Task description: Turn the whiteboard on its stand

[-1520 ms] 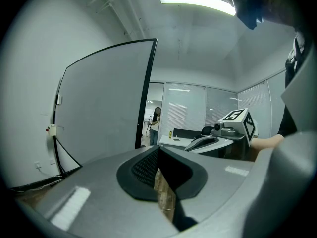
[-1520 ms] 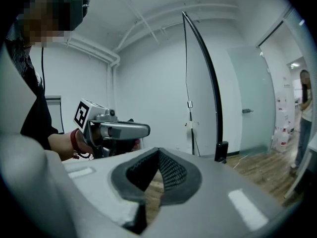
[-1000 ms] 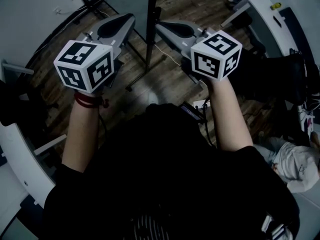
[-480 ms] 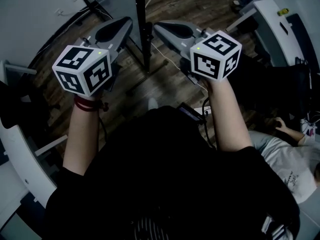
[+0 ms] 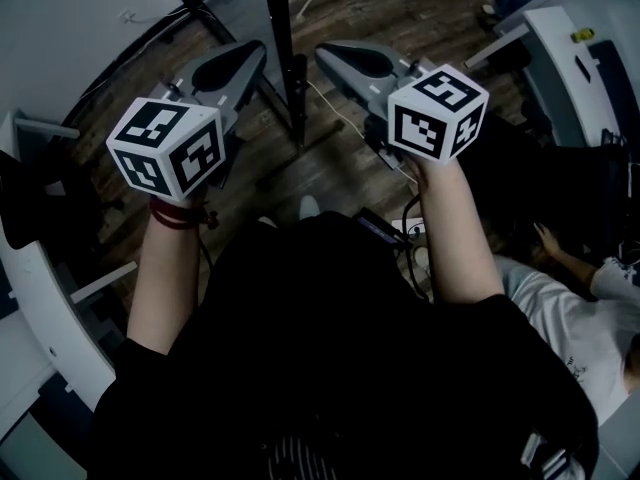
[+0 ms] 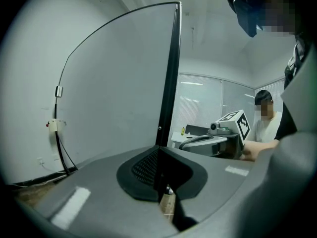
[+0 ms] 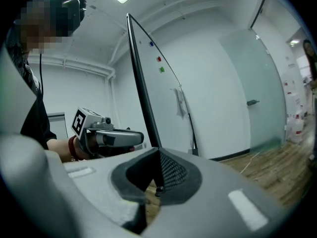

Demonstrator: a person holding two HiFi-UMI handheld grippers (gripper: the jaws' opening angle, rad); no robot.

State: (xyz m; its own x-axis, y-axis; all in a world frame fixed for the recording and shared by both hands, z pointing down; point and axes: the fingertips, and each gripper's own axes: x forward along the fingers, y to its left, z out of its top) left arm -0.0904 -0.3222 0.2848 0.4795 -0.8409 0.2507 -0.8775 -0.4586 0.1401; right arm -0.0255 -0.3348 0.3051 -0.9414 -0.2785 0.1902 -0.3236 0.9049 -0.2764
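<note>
The whiteboard stands edge-on in front of me; its black frame edge (image 5: 280, 48) runs down between the two grippers to the stand's foot (image 5: 300, 153) on the wood floor. My left gripper (image 5: 250, 50) is left of that edge, shut, holding nothing. My right gripper (image 5: 330, 56) is right of it, also shut and empty. In the left gripper view the frame edge (image 6: 170, 73) rises just beyond the gripper (image 6: 159, 155), with the white board face (image 6: 114, 93) to its left. In the right gripper view the frame edge (image 7: 141, 83) stands behind the gripper (image 7: 158, 155), and the board face (image 7: 168, 113) carries small magnets.
White desks curve along the left (image 5: 40, 298) and right (image 5: 560, 58) sides. A person in a white shirt (image 5: 570, 308) sits low at the right. A black stand tube (image 5: 200, 8) and cables cross the floor at the upper left. A glass door (image 7: 247, 98) shows beyond the board.
In the head view the board's black edge now leans further to the left at its top. Both grippers keep nearly the same places. The person at the lower right has shifted.
</note>
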